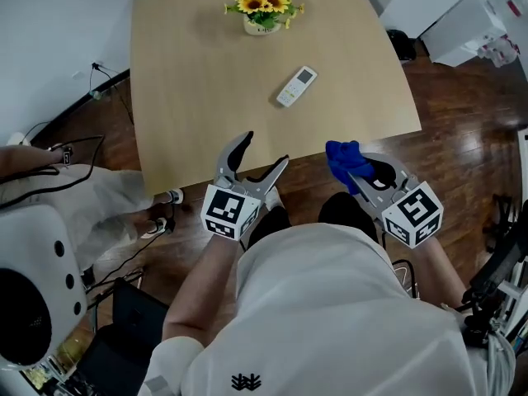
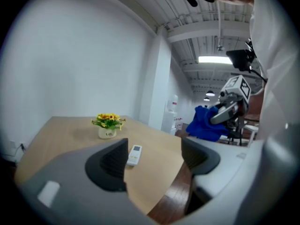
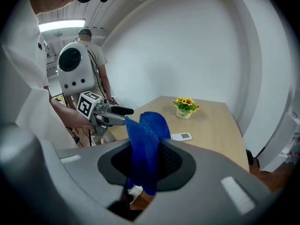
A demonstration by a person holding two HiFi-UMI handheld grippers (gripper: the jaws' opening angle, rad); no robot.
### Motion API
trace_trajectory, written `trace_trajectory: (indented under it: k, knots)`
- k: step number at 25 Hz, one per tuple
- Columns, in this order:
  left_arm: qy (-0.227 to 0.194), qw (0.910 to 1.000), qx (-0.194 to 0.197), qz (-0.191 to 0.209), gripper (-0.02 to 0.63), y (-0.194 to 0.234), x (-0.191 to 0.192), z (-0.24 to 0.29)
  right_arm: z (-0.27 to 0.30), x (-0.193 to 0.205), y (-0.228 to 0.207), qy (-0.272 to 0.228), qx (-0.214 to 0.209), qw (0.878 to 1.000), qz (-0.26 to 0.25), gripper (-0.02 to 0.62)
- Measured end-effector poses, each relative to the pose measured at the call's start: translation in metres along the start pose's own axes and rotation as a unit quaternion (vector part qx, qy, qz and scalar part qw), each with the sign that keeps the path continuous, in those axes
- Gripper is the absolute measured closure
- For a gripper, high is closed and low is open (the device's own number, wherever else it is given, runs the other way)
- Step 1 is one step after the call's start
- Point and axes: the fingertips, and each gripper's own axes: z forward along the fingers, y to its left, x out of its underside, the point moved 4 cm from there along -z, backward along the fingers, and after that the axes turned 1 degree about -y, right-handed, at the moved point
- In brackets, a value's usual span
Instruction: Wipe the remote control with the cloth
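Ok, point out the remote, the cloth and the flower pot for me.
remote (image 1: 296,87), head view, middle of its body.
cloth (image 3: 143,144), right gripper view, fold between the jaws.
flower pot (image 1: 256,28), head view, front of the white pot.

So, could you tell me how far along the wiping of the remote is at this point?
Done: the right gripper is clamped on the blue cloth. In hand: both grippers hover by the near edge of the table, the left gripper open and empty. Left: the remote lies untouched mid-table, so all the wiping remains.
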Motion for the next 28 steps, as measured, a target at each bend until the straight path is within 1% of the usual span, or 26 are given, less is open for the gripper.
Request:
trace_trajectory:
  k: [1, 3, 4, 5, 6, 11, 14, 16, 21, 24, 26, 28]
  knots:
    - [-0.009, 0.9999, 0.004, -0.009, 0.226, 0.002, 0.001, 0.006, 0.003, -0.002, -0.002, 0.004, 0.000, 1.000, 0.000, 0.506]
    - [-0.025, 0.9995, 0.003, -0.017, 0.143, 0.007, 0.001, 0.020, 0.008, -0.008, -0.011, 0.007, -0.001, 1.000, -0.002, 0.506]
    - [-0.030, 0.9994, -0.003, -0.015, 0.093, 0.010, 0.000, 0.029, 0.011, -0.012, -0.017, 0.007, -0.003, 1.000, -0.007, 0.506]
    - [-0.031, 0.9994, -0.011, -0.012, 0.024, 0.014, 0.000, 0.037, 0.013, -0.015, -0.023, 0.006, -0.007, 1.000, -0.013, 0.506]
    - [-0.030, 0.9993, -0.019, -0.010, -0.003, 0.019, 0.001, 0.046, 0.016, -0.018, -0.029, 0.006, -0.011, 1.000, -0.019, 0.508]
    - [0.005, 0.9988, -0.047, -0.015, -0.003, 0.038, 0.020, 0.092, 0.017, -0.026, -0.067, 0.002, -0.027, 0.999, -0.032, 0.506]
    - [0.050, 0.9969, -0.061, -0.007, 0.000, 0.046, 0.039, 0.119, 0.015, -0.027, -0.089, 0.003, -0.033, 0.999, -0.030, 0.506]
    - [0.076, 0.9948, -0.068, 0.000, 0.020, 0.052, 0.051, 0.135, 0.016, -0.027, -0.100, 0.003, -0.039, 0.999, -0.028, 0.506]
    - [0.126, 0.9894, -0.069, 0.017, 0.020, 0.071, 0.079, 0.184, 0.021, -0.026, -0.136, 0.007, -0.054, 0.998, -0.023, 0.506]
    - [0.147, 0.9856, -0.073, 0.039, 0.031, 0.080, 0.099, 0.200, 0.018, -0.019, -0.145, 0.016, -0.050, 0.998, -0.021, 0.506]
    - [0.160, 0.9834, -0.072, 0.046, 0.052, 0.084, 0.108, 0.209, 0.015, -0.014, -0.152, 0.023, -0.046, 0.998, -0.021, 0.506]
    - [0.172, 0.9815, -0.069, 0.049, 0.054, 0.089, 0.116, 0.217, 0.012, -0.012, -0.160, 0.028, -0.041, 0.999, -0.021, 0.506]
